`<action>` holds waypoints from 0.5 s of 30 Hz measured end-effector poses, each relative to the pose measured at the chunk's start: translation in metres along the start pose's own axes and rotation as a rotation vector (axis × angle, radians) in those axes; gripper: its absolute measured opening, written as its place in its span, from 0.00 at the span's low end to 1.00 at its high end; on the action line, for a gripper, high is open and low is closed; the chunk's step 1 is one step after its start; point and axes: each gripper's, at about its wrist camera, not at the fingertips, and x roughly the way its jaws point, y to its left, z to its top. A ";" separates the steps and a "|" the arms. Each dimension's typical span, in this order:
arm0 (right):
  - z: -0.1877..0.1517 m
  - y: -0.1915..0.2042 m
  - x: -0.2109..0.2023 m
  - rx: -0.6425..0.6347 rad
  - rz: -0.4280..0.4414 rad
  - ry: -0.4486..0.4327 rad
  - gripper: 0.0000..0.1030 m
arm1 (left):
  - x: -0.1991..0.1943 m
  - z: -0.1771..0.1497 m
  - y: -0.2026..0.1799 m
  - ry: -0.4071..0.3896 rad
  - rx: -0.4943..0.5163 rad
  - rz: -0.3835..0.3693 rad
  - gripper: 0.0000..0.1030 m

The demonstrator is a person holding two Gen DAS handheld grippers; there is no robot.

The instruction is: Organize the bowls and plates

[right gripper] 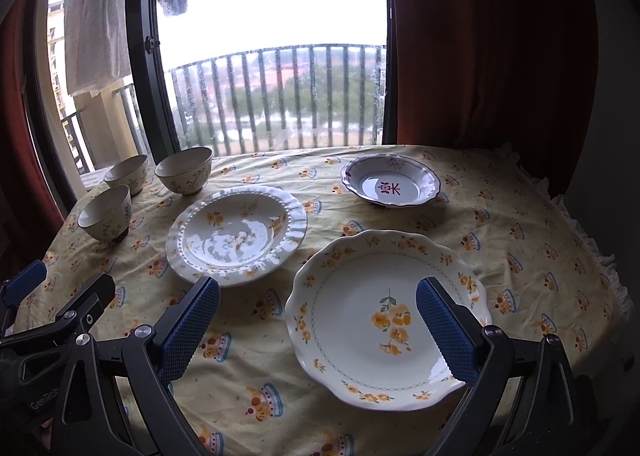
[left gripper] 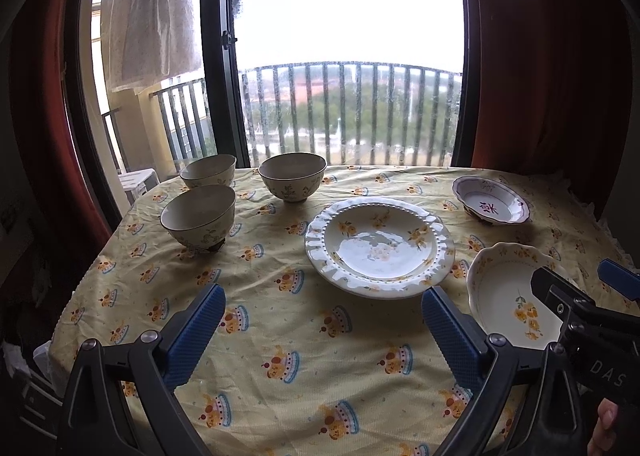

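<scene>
Nearest my two cameras, both sets of blue-padded fingers stand wide apart with nothing between them. I see my left gripper hovering over bare tablecloth, yellow with a cake print, and my right gripper hanging over the near-left part of the scalloped plate, the one with an orange flower sprig at its centre. I cannot tell whether the right finger pad touches that plate's surface or floats just above it. From the left wrist view the same plate sits at the right, partly hidden behind the right gripper's black frame.

Just beyond, toward the table's middle, lies the beaded-rim plate, glossy, with yellow blossoms; it sits close beside the scalloped plate, and I cannot tell if their rims touch.

Farther back on the right rests the small purple-edged dish, with a red character on its floor, well apart from the others.

On the far left stand three upright bowls: the nearest bowl, the middle bowl and the far-left bowl, grouped close but apart.

Behind the table I see a window, balcony railing and red curtains.
</scene>
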 end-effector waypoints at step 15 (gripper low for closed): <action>0.002 0.004 0.006 -0.032 0.022 0.007 0.97 | 0.003 0.000 0.002 0.010 -0.026 0.025 0.96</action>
